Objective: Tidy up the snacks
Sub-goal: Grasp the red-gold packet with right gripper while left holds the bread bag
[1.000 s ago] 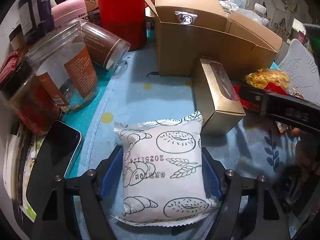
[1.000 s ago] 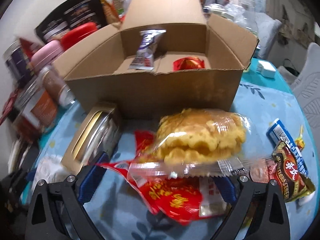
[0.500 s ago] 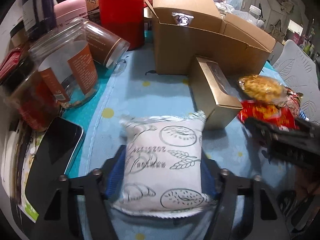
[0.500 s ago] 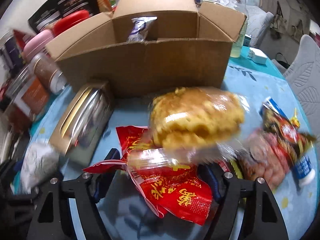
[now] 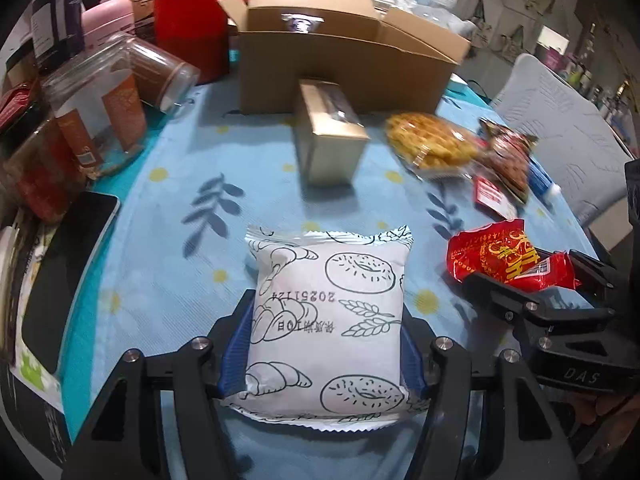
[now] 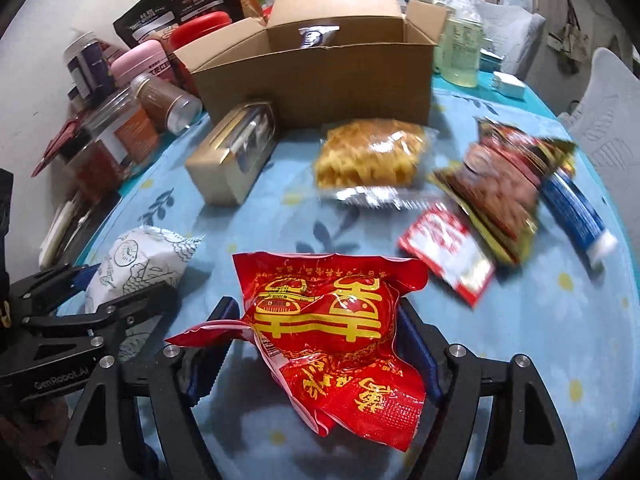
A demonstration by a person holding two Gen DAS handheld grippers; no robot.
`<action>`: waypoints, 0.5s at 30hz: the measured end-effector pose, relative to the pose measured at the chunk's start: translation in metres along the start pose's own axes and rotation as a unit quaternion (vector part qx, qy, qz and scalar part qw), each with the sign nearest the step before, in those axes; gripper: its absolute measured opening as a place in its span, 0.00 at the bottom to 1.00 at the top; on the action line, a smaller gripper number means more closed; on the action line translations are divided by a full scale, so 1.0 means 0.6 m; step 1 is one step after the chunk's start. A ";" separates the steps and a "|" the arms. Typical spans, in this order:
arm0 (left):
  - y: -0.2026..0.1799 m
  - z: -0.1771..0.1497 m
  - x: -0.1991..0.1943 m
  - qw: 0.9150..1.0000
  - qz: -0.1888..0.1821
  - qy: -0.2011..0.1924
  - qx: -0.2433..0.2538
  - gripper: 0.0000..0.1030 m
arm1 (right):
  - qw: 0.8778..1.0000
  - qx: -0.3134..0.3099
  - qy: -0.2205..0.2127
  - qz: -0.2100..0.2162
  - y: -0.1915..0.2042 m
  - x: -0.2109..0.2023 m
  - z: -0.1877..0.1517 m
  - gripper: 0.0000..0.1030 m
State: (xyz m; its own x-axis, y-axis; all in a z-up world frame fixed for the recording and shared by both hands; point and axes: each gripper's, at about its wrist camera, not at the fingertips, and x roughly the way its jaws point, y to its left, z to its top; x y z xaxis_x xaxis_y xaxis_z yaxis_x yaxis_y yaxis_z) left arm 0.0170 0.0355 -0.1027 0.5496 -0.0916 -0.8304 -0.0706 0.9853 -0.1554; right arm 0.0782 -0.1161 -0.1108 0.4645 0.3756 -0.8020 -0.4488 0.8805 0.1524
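The left gripper (image 5: 326, 340) is clamped on a white bread pack (image 5: 328, 316), its blue pads (image 5: 236, 344) pressed against both sides of the pillow-shaped pack, which juts forward over the blue floral tablecloth (image 5: 160, 216). The right gripper (image 6: 316, 344) grips a red packet (image 6: 332, 332) printed with gold characters; its blue pads (image 6: 416, 344) bear on the packet's flanks, and a loose crinkled flap of it hangs down toward the camera. In the left view the right gripper (image 5: 532, 284) shows at the right edge with the red packet (image 5: 500, 256) in it, and in the right view the left gripper (image 6: 92, 300) shows at the left edge with the bread pack (image 6: 140, 260) — the two sit side by side, near each other but apart. Farther back stands an open cardboard box (image 6: 316, 76) with its flaps up and a silvery wrapper (image 6: 316, 36) poking above its rim. Just in front of the box lies a gold carton (image 6: 236, 152) with a clear window, and beside that a clear bag of waffles (image 6: 368, 152). To the right of the waffles lie a dark snack bag (image 6: 508, 172), a small red-and-white sachet (image 6: 448, 248) and a blue tube (image 6: 576, 212) — all somewhat blurred. Along the left side of the table stand jars (image 5: 100, 108), a pink tin (image 5: 108, 16) and a red canister (image 5: 192, 24), with a dark phone (image 5: 68, 276) lying flat at the cloth's edge.
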 end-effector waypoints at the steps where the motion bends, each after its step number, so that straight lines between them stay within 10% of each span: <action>1: -0.004 -0.004 -0.002 1.000 -0.001 0.001 0.002 0.60 | 1.000 -0.002 0.000 -0.005 -0.001 -0.005 -0.007 0.76; 15: -0.028 -0.017 0.001 0.999 0.041 -0.004 0.035 0.61 | 0.999 -0.015 -0.013 -0.040 0.008 -0.017 -0.043 0.85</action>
State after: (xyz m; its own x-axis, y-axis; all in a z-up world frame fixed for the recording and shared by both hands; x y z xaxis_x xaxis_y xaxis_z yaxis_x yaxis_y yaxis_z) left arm 0.0104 0.0172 -0.1060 0.5512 -0.0094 -0.8343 -0.0581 0.9971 -0.0496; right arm 0.0515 -0.1230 -0.1166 0.5196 0.3115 -0.7956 -0.4315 0.8994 0.0703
